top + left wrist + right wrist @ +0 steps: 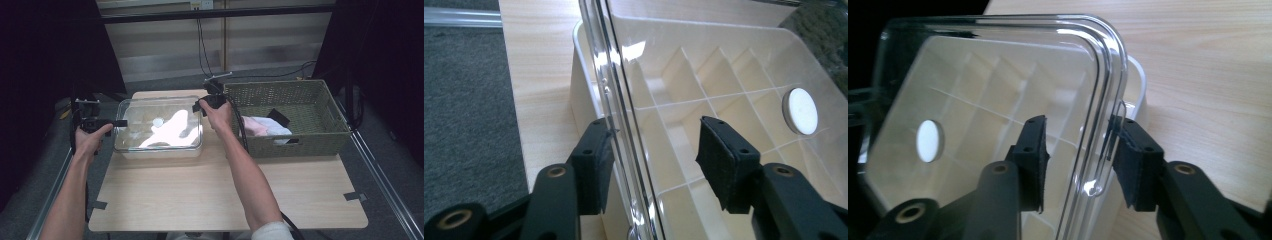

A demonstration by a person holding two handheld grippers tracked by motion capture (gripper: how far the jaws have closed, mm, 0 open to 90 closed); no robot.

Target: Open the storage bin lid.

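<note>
I have the clear lid (pixel 160 127) sitting on the white divided box (pixel 162 150) at the left of the table (pixel 225 195), beside the wicker basket (pixel 300 95). My left gripper (pixel 656 160) straddles the lid's left rim — jaws apart, not pressing. My right gripper (pixel 1078 165) brackets the right corner lip; the outer pad looks close, perhaps touching — hard to judge through the plastic.

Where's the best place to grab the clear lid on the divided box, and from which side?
Take the clear lid by its raised rim at the two short ends, one gripper from each side. The left gripper and right gripper already straddle that rim, jaws apart. The lid looks broad and flat, so opposite ends should keep it level.
</note>
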